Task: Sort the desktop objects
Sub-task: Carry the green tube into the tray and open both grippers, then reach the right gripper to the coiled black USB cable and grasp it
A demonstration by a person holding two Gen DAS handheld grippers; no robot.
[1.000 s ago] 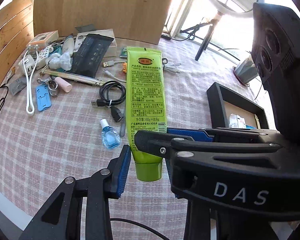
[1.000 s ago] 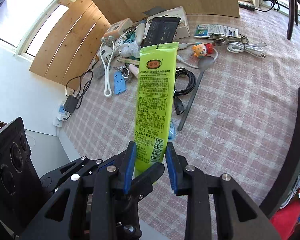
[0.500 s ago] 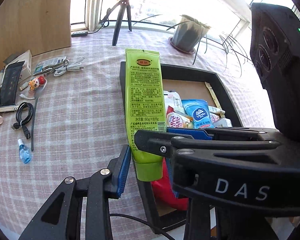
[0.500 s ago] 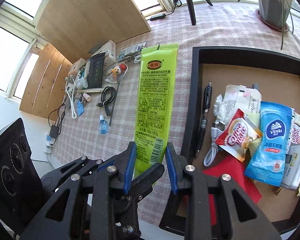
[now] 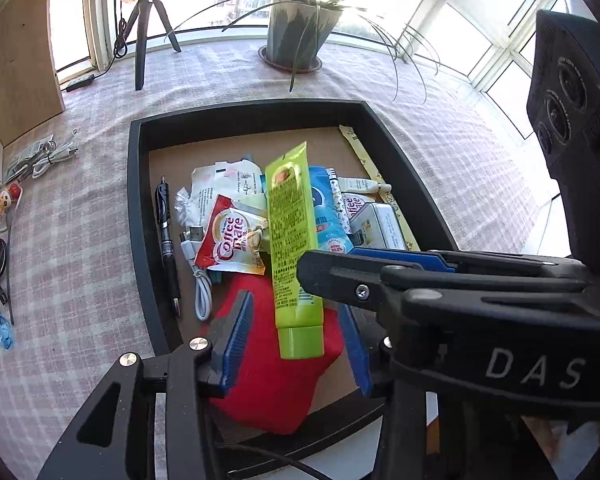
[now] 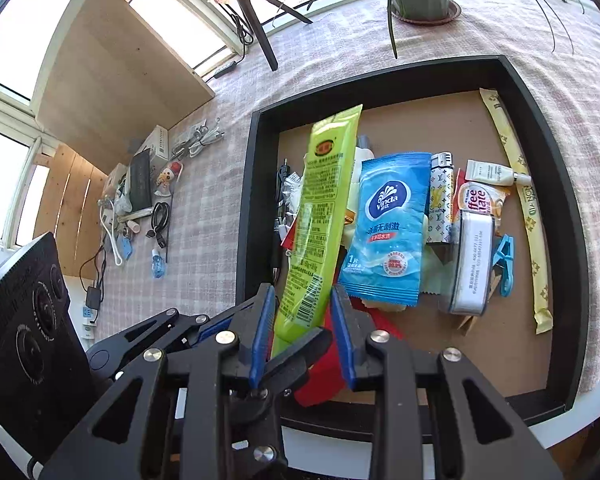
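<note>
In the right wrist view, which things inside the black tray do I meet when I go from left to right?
Black pen → green tube → blue Vinda wipes packet → patterned lighter → silver tin → blue clothes peg → long yellow sachet.

The right gripper [image 5: 320, 276] crossed the green tube [image 5: 294, 248] in the left wrist view, hiding part of its lower label. The tube's small print was too fine to read. The red pouch [image 5: 268, 380] lay half hidden under the tube. On the surface [image 6: 204, 216], the far clutter [image 6: 136, 196] was too small to tell apart.
</note>
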